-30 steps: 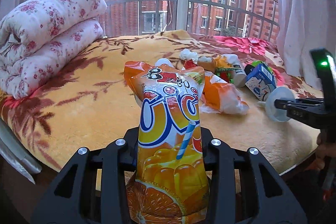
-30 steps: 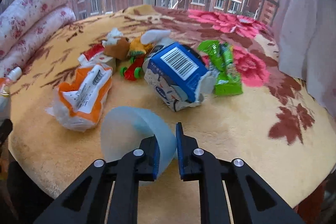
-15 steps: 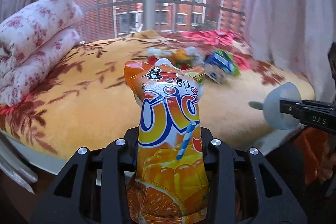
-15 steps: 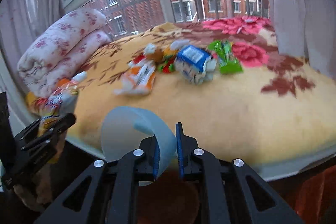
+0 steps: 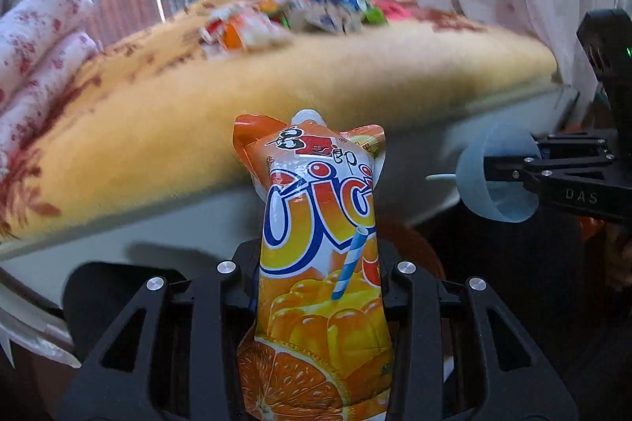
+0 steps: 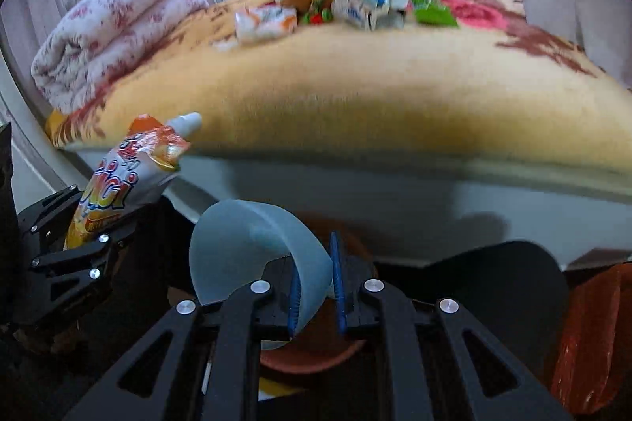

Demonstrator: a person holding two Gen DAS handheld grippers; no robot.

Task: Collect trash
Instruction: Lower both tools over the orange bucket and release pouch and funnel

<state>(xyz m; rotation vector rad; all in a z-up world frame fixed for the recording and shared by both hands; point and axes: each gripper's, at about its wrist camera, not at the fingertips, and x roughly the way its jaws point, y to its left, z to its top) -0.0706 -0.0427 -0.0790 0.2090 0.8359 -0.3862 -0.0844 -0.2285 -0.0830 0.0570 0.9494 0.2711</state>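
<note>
1. Gripping a juice pouch (image 5: 316,255) in the left claw (image 5: 316,286), clamped across the lower body; spout end up, pouch upright between the fingers, held off the bed edge.
2. Pinching a thin blue plastic cup (image 6: 252,255) by its rim in the right claw (image 6: 316,286), jaws clenched down to almost nothing on the wall; cup hanging out to the left side of the fingers.
3. Judging the pouch: soft, light, glossy film, likely slippery; buckled at the neck, so probably near empty. Best held mid-body as now, not by the spout.
4. Judging the cup: very light, flexible, translucent; wall bends under the pads. Rim pinch adequate, but liable to swing or twist loose if jolted.
5. Remaining on the bed (image 6: 355,97): blue-and-white carton (image 6: 367,4), orange-and-white wrapper (image 6: 264,22), green wrapper (image 6: 430,10), smaller bits among them, all clustered near the far side, well apart from both claws.
6. Showing below the cup: a brownish round rim (image 6: 316,354), possibly a bin; too hidden to confirm.
7. Expecting the carton stiffer than the wrappers; better taken across its flat sides.
</note>
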